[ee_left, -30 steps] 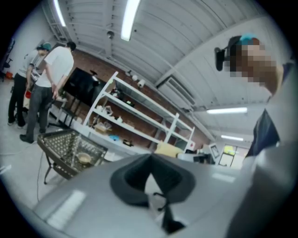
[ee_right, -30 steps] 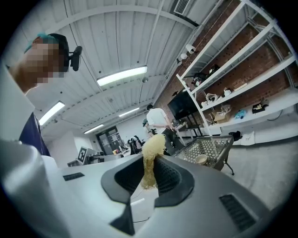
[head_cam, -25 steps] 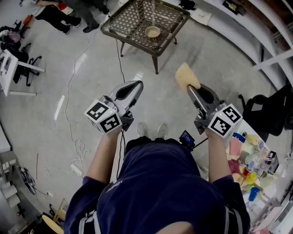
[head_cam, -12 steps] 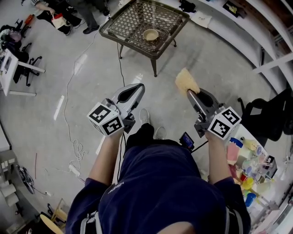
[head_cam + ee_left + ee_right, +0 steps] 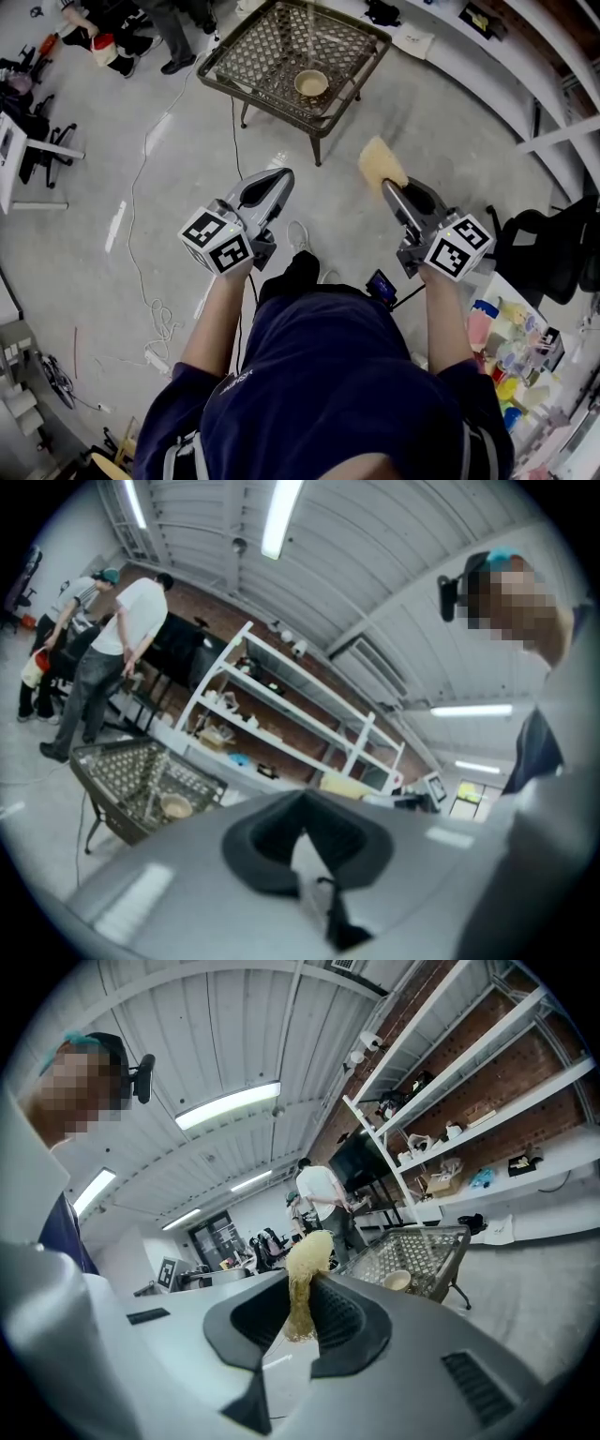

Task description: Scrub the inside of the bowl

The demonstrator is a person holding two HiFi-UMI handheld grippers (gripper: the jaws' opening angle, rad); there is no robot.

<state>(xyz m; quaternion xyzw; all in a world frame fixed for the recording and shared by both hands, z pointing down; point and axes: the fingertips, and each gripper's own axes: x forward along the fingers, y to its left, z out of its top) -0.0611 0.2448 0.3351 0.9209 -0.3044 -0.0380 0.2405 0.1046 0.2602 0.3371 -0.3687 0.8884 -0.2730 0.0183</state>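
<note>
Far from bowl: right hand-held gripper pinches yellow sponge; left hand-held gripper closed, empty. Unbraced bowl may skid under scrubbing.

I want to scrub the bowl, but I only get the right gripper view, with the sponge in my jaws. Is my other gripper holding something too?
Observer: No. The left gripper is shut, with nothing between its jaws.
Operator: Could I trip on anything?
Observer: Maybe. The head view shows a white cable lying on the floor to your left, running toward the table that holds the bowl.
</note>
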